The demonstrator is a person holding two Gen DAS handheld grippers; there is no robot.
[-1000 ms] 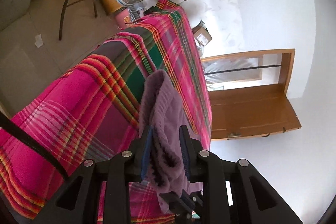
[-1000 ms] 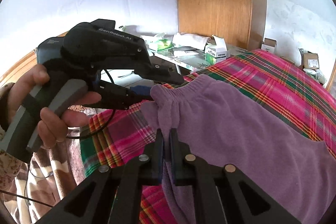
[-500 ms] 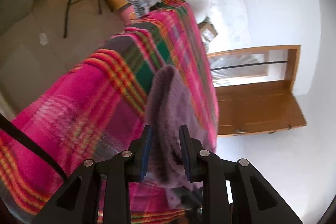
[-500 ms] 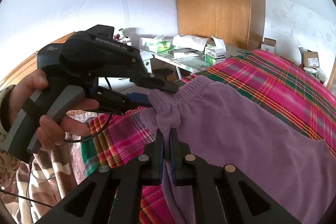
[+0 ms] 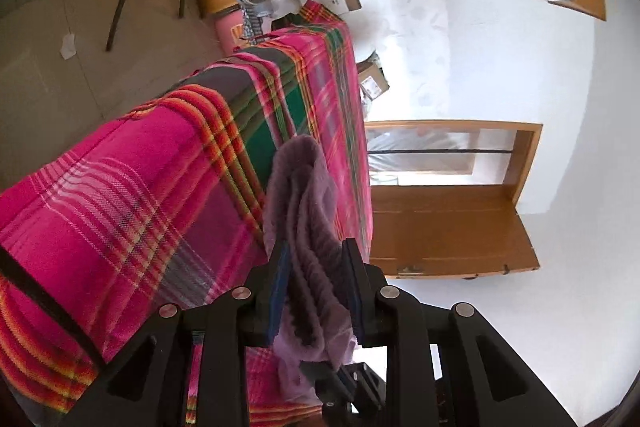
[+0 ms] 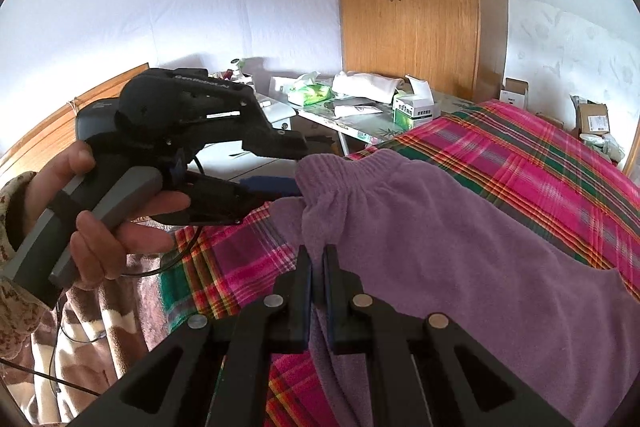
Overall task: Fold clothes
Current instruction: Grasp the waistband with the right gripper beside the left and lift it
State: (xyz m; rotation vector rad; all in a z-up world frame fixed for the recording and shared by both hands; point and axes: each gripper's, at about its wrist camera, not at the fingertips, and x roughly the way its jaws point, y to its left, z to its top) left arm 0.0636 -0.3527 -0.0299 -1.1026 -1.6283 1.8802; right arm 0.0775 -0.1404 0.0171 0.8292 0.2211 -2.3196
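Observation:
A purple fleece garment [image 6: 460,247] lies spread over the bed's pink plaid sheet [image 6: 520,155], its gathered waistband lifted toward me. My right gripper [image 6: 317,255] is shut on a fold of it just below the waistband. My left gripper [image 6: 294,167], held in a person's hand [image 6: 100,239], grips the waistband corner from the left. In the left wrist view the bunched purple garment [image 5: 304,195] fills the gap between the left gripper's [image 5: 316,259] blue pads and hangs over the plaid sheet [image 5: 140,207].
A glass table [image 6: 452,107] cluttered with tissue boxes and papers stands past the bed's far end. A wooden wardrobe [image 6: 408,7] rises behind it, and cardboard boxes [image 6: 592,119] sit by the right wall. A brown-and-white blanket [image 6: 80,339] lies lower left.
Both grippers keep their hold on the garment. The left gripper swung a little, then steadied; the waistband sits about where it was.

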